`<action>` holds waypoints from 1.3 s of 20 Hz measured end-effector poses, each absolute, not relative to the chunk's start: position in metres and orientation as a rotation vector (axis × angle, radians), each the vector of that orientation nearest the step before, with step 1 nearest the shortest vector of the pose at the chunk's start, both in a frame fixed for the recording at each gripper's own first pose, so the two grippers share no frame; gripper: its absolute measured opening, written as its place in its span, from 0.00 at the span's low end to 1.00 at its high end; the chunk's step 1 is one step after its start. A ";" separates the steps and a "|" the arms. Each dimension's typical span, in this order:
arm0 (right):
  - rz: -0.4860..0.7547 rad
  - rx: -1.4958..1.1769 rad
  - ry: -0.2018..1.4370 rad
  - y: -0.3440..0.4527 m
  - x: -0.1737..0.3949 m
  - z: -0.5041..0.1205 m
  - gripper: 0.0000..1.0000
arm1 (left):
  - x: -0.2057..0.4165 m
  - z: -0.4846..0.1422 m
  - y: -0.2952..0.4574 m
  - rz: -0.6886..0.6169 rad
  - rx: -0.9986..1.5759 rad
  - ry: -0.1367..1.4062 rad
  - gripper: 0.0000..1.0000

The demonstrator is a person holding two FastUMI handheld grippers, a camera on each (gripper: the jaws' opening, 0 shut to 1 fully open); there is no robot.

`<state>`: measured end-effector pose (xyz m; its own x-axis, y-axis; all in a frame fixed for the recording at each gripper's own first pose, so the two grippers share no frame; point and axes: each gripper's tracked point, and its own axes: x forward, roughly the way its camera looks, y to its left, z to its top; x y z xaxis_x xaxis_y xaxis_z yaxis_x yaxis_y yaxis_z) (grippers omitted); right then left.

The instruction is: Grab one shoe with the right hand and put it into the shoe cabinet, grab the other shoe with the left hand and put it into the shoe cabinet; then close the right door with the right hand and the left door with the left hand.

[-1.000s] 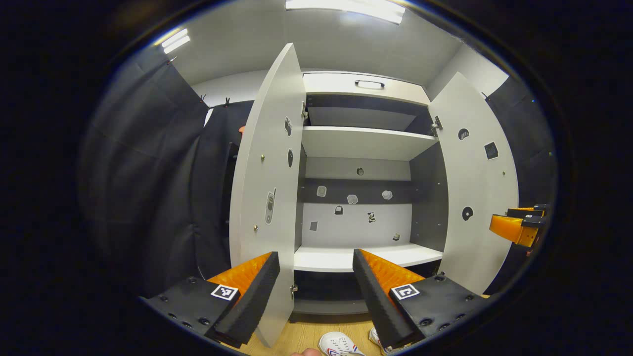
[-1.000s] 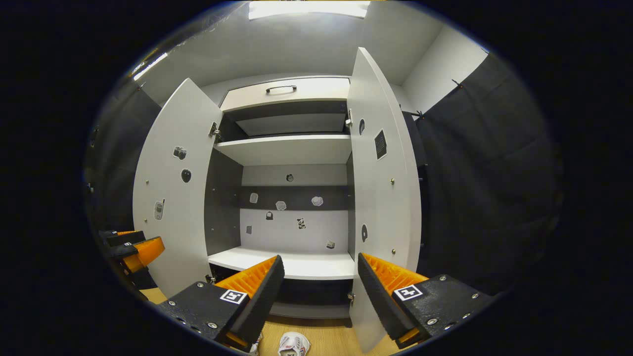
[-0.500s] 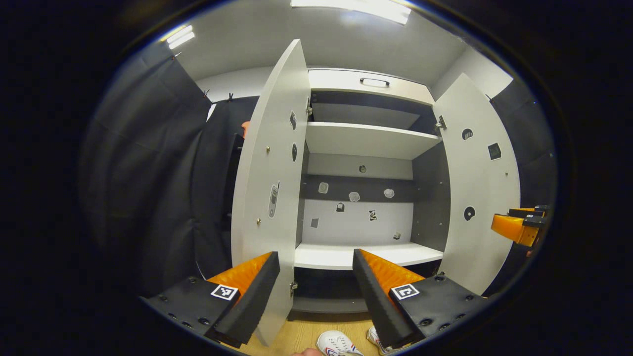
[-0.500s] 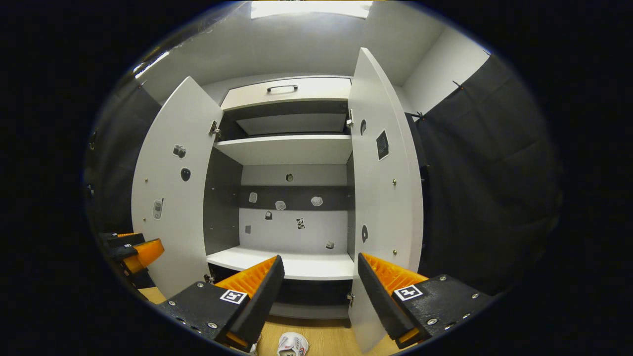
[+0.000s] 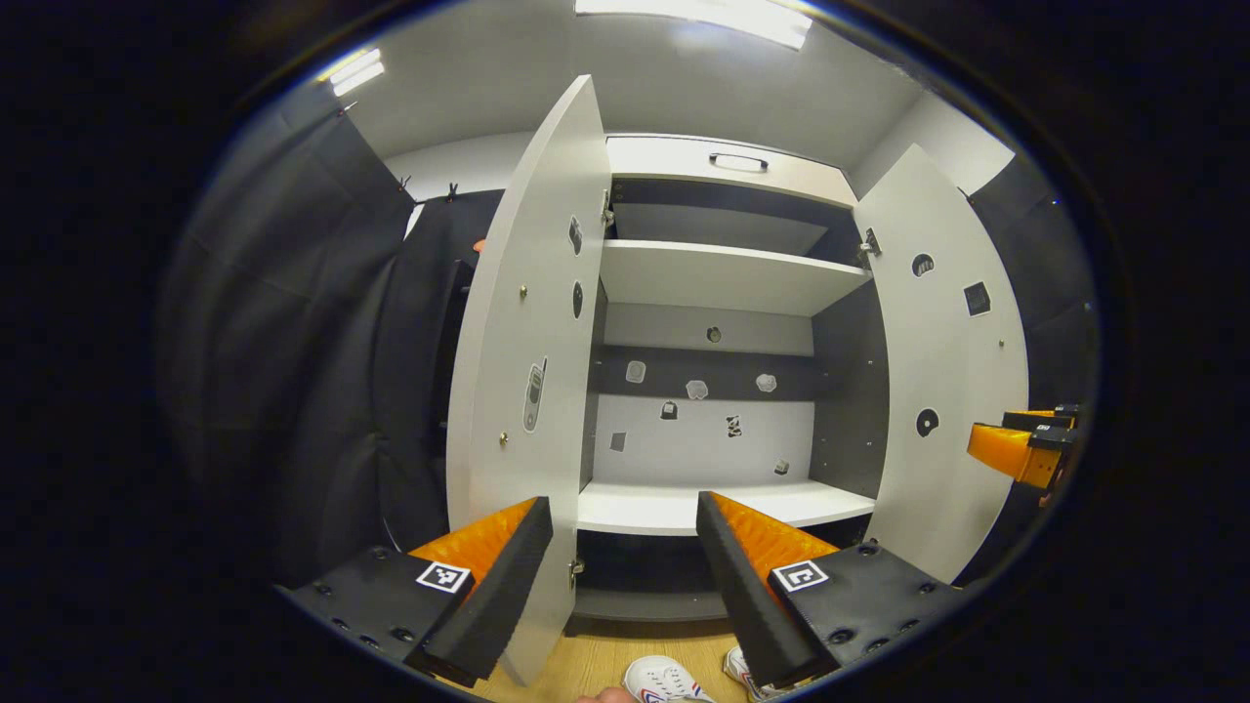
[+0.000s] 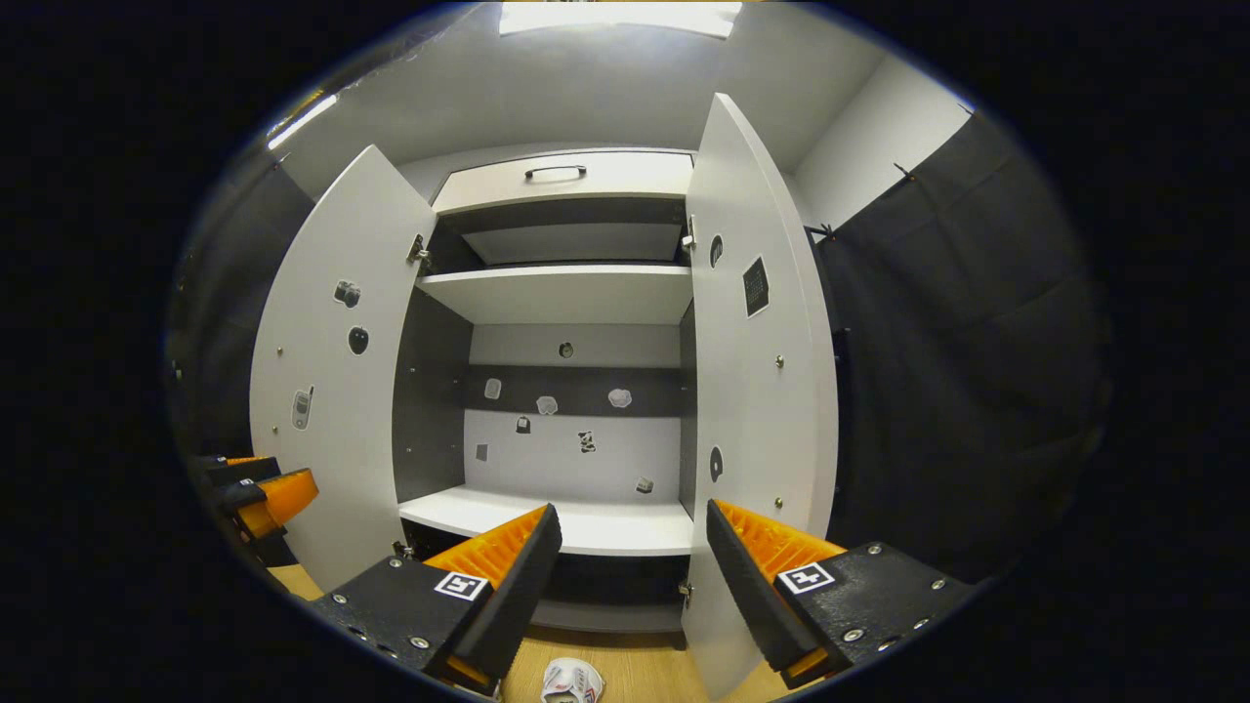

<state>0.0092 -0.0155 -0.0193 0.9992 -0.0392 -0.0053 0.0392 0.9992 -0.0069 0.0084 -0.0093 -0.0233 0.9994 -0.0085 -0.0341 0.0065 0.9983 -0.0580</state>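
White laminated-board shoe cabinet [image 5: 723, 166]: smooth, matt panels; dark grey inner side walls, equally flat. Two white board doors [image 6: 757, 391], smooth faces, with small metal screw heads and metal hinges at the inner edge. Dark metal pull handle [image 6: 555, 173] on the top panel, slight sheen. Light wood-grain floor [image 5: 596, 664], smooth, low gloss. White lace-up shoes [image 5: 659, 679], looking like leather or synthetic, faint shine. Black cloth curtain [image 6: 957, 371]: matt, softly folded. Left gripper [image 5: 625, 576] and right gripper [image 6: 633, 581]: matt plastic bodies with small screws, ribbed finger faces, paper-like square markers.
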 end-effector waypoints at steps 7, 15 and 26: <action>-0.015 -0.040 0.081 -0.002 0.026 -0.069 0.92 | 0.008 -0.026 -0.010 -0.007 -0.065 0.032 0.96; 0.038 -0.005 0.272 0.018 0.029 -0.175 0.92 | 0.004 -0.029 0.001 0.016 -0.076 0.032 0.96; 0.055 -0.011 0.483 0.022 -0.006 -0.281 0.93 | 0.000 -0.030 0.006 0.023 -0.088 0.036 0.96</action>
<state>-0.0065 0.0216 -0.2815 0.8840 0.0499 -0.4648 -0.0550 0.9985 0.0025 0.0000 0.0059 -0.0304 0.9991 0.0213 -0.0366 -0.0244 0.9959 -0.0870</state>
